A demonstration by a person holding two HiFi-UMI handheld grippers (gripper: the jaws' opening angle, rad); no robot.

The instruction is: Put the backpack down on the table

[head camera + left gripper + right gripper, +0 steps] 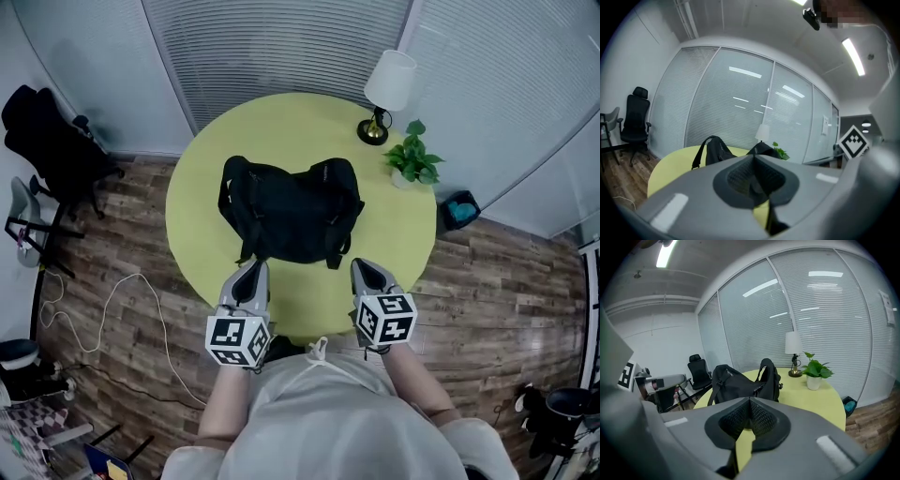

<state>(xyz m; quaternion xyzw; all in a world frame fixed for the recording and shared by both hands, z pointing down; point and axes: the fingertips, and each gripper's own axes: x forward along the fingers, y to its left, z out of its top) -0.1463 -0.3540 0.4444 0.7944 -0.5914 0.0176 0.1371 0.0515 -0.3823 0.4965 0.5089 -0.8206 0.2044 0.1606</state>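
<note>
A black backpack (292, 213) lies flat on the round yellow-green table (202, 187), its straps hanging toward the near side. It also shows as a dark heap in the left gripper view (717, 150) and in the right gripper view (740, 383). My left gripper (251, 274) hovers over the table's near edge, just short of the bag's near left corner, shut with nothing in it. The right gripper (364, 272) sits by the near right corner, apart from the bag, also shut and empty. Both sets of jaws meet pad to pad.
A white-shaded lamp (386, 94) and a small potted plant (412, 157) stand at the table's far right. A black office chair (52, 141) is off to the left, a white cable (112, 300) runs over the wooden floor, and a teal bin (459, 209) sits on the right.
</note>
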